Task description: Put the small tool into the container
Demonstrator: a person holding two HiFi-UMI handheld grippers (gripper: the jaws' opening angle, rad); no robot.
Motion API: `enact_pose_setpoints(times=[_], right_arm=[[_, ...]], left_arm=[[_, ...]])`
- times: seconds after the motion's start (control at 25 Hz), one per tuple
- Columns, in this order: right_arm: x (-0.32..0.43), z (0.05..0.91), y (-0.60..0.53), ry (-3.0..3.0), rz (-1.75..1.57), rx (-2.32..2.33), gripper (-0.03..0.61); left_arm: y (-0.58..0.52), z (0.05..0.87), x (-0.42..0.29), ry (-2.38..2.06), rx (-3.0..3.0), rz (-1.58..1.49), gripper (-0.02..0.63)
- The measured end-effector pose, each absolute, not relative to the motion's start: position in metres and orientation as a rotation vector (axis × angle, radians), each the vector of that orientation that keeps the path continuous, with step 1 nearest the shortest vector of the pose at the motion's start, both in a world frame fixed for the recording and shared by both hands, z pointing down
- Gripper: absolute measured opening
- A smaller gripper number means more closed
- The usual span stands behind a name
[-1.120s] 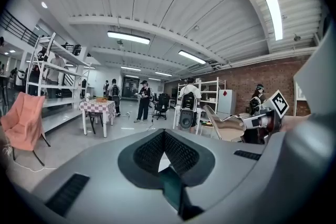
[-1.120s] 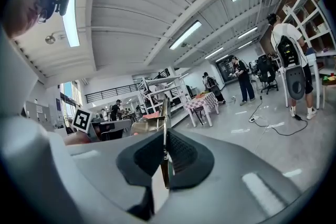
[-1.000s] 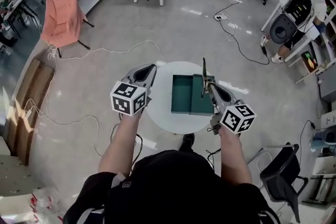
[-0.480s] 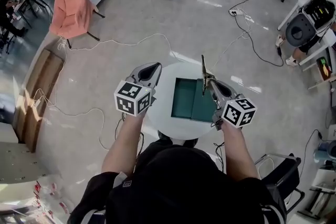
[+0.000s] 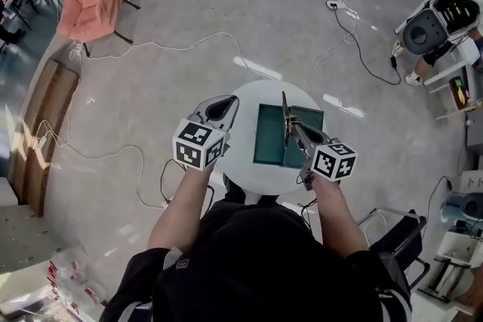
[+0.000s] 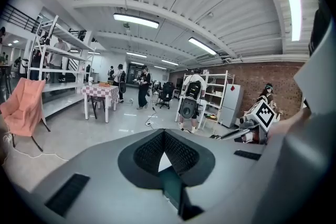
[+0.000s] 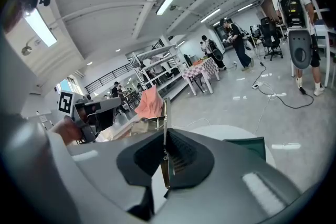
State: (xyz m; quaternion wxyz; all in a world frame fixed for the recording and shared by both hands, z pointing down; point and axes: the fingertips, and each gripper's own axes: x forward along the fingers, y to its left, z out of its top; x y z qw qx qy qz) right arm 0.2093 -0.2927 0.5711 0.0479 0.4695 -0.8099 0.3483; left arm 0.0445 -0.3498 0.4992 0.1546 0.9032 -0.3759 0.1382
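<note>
The slim flat metal tool [image 5: 284, 115] is kept clamped upright in the right gripper [image 5: 291, 129]. It is now brought from the 3 o'clock side to above the middle of the open green rectangular container [image 5: 268, 141], so lowering and release are judged next. The left gripper [image 5: 224, 105], closed on nothing, is held at 9 o'clock on the round white table [image 5: 240, 156].

Container [image 5: 268, 139] sits on the right half of the table [image 5: 240, 162]. Left gripper [image 5: 225, 105] hangs over the table's left edge, right gripper [image 5: 291, 130] is over the container with the tool [image 5: 284, 108] standing upright between its jaws. Chair [image 5: 90, 0] is way off back left, boxes [image 5: 39, 121] on the floor far left of the table
</note>
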Motion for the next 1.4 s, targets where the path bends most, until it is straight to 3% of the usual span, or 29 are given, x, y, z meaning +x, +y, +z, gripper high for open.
enact_pose_setpoints(times=[0.8, 1.4], right_arm=[[0.192, 0.720, -0.286, -2.059, 1.341, 1.412, 0.012], [0.191, 0.798, -0.304, -1.712, 1.101, 1.272, 0.014]], left_arm=[[-0.362, 0.547, 0.021, -0.956, 2.542, 0.435, -0.011], [-0.368, 0.585, 0.005, -0.918, 2.465, 0.458, -0.011]])
